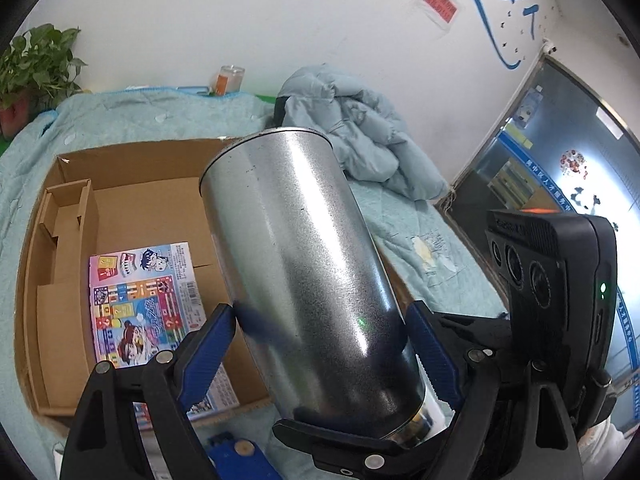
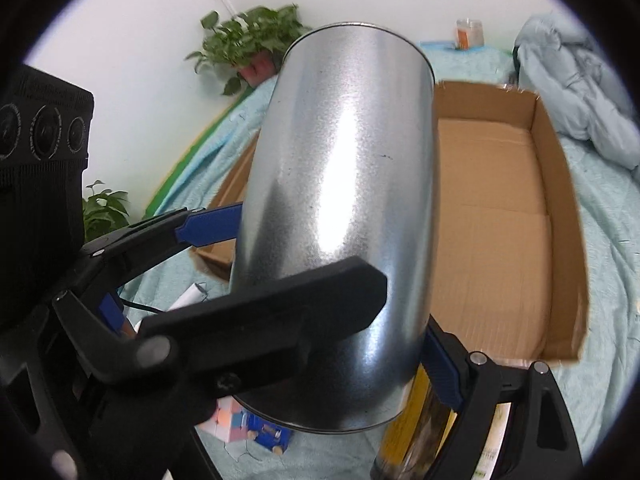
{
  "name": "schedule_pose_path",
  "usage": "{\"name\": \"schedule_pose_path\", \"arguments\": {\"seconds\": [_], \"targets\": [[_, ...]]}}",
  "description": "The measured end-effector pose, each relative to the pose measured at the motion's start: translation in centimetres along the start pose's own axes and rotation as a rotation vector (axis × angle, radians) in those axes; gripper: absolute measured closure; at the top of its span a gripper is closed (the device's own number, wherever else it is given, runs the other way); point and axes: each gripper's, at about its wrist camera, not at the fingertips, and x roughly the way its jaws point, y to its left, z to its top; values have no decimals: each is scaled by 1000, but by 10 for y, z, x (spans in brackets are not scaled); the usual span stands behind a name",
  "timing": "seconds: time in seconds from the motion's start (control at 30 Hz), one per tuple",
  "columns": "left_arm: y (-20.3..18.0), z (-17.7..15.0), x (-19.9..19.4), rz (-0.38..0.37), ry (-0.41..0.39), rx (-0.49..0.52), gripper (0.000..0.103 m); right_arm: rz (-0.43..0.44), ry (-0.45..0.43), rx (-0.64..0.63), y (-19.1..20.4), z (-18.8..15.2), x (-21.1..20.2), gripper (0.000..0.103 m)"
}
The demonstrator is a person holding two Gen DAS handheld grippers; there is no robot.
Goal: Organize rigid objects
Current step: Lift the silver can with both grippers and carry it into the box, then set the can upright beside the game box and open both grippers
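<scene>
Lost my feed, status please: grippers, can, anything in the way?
Both grippers, left and right, shut on the can. Can aloft, tilted, over the box. Colourful packet in box; nothing blocking.

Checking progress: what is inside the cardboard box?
In the box, a colourful printed pack lies flat beside a cardboard insert. The can covers part of the floor.

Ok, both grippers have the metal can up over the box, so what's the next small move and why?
Probably carry the can a bit further over the bare floor of the cardboard box, then lower it. The left hand-held gripper and right hand-held gripper both clamp it, tilted, above the box, and the colourful packet already fills the box's other end.
</scene>
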Motion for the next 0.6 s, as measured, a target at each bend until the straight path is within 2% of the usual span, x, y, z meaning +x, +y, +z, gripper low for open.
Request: {"name": "schedule_pose_path", "arguments": {"seconds": [0.17,0.33,0.47,0.6], "targets": [[45,16,45,-34,69,-93,19,6,85,54,-18,16,37,16],[70,9,85,-68,153,-120,19,3,141,107,-31,5,63,16],[85,-3,115,-89,222,-166,19,6,223,166,-42,-11,86,16],[91,-12,122,-122,243,-175,19,24,264,197,-49,-22,94,16]]}}
